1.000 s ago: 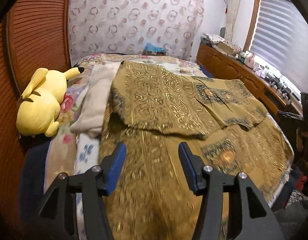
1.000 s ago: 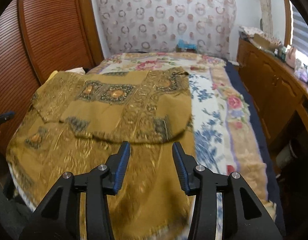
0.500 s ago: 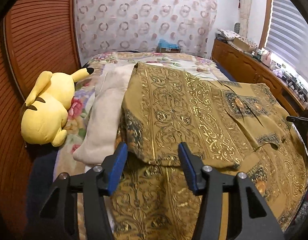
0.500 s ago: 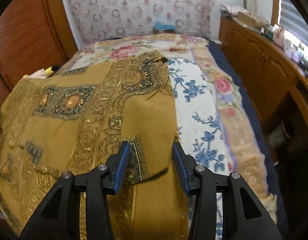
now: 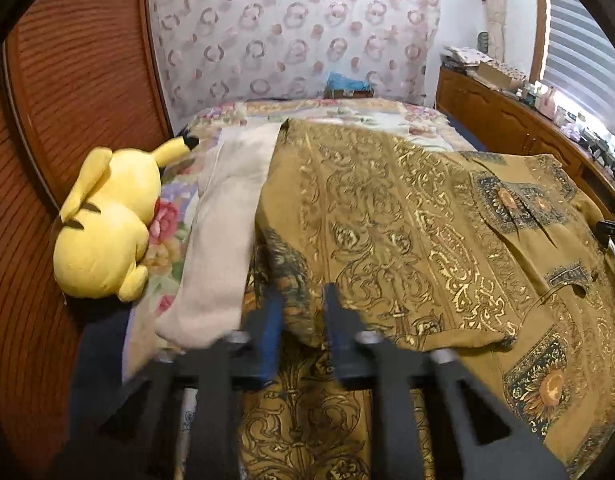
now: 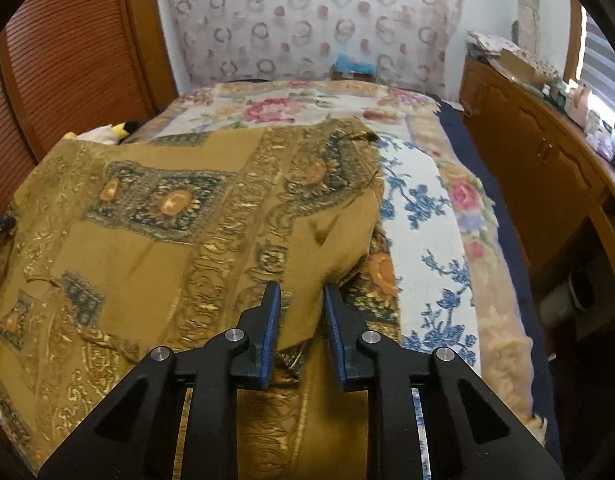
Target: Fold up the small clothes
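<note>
1. The bed fills both views, running away from the grippers toward the curtain. A wardrobe stands on its left and a wooden cabinet on its right.
2. The garment, ochre with gold scrollwork, lies spread over most of the bed. Its long axis runs across the bed, from one gripper to the other. A folded-over upper layer lies on a lower layer, and the upper layer's near edge faces the person.
3. A cream cloth lies just beside the garment's left edge. Beyond it a yellow plush lies near the wardrobe, apart from the garment.
4. The deciding relation: each gripper sits at one near corner of the upper layer, left at the left corner and right at the right, so neither needs to reach across. By my reading, the coming move is a lift and carry of that edge, and both corners must travel together or the layer will skew.
5. The left gripper points forward and down. It is blurred, its jaws are closing, and the dark-patterned corner lies between them. I cannot tell whether the pads press it yet.
6. The right gripper has the same tilt and is sharp. Its jaws are closing with the plain ochre corner bunched between the blue pads, which look to touch the cloth.
</note>
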The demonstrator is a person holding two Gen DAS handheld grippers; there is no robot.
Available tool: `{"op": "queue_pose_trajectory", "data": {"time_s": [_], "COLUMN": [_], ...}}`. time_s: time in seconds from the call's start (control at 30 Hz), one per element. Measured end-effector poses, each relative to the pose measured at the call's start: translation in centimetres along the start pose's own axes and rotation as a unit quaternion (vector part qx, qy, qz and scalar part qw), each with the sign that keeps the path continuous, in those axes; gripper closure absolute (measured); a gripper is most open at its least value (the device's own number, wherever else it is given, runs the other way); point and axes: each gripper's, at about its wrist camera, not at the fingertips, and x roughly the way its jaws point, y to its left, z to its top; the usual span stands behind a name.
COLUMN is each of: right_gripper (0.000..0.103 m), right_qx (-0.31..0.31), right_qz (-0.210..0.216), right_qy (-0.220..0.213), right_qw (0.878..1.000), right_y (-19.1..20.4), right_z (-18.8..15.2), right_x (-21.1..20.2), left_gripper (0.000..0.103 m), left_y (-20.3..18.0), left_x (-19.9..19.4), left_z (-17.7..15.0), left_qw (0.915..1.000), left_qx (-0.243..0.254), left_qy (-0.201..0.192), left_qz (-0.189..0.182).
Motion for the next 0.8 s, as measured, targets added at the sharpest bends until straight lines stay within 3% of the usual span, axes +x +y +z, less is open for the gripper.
{"op": "queue_pose_trajectory", "data": {"time_s": [0.2,0.37,0.8], "right_gripper": [0.082,0.098,0.100], "right_qx": [0.009,-0.002,-0.032], "right_qz": [-0.001,0.003,0.017], "right_qy": [0.020,0.019,-0.064], "right_qw": [1.000,1.000,0.997], "right_y": [-1.0,-0.9,0.1], "right_z": [-0.1,-0.1,0.8], "right_x": [1.0,1.1,-4.3], "left_gripper": [0.101,0.103,0.103], "left_y": [-0.8,-0.9,-1.9], "left_x": [-0.2,-0.9,-6.7], "left_z": [0.7,1.4,2.2], "left_qw": [0.9998,0.9998,0.9971], "left_qx": [0.019,0.017,0.017], "left_qy": [-0.002,-0.013,-0.065], "left_qz": [-0.002,-0.006,-0.037]}}
